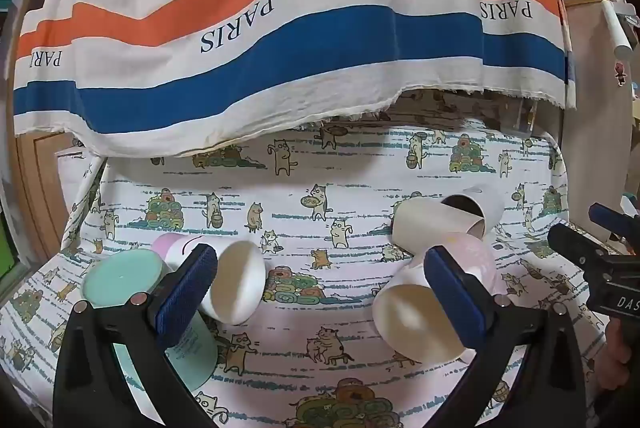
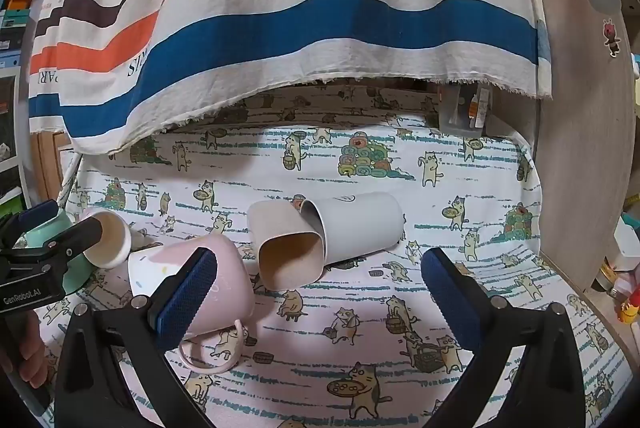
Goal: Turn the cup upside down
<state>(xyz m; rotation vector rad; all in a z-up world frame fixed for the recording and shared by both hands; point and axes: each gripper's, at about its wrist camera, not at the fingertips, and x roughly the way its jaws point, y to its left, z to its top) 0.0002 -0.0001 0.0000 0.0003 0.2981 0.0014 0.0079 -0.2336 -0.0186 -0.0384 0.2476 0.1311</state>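
Cat-print cloth (image 2: 460,187) — tipped cups (pink mug (image 2: 224,268) nearest) crowd both claws, spread wide.

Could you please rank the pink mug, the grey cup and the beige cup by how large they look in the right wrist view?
1. Pink mug, though it lies nearest the camera.
2. Grey cup and beige cup look similar; they overlap, so no firm ranking.

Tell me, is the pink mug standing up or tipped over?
Tipped over. The pink mug lies on its side on the cat cloth, its handle flat against the cloth and its open mouth facing sideways.
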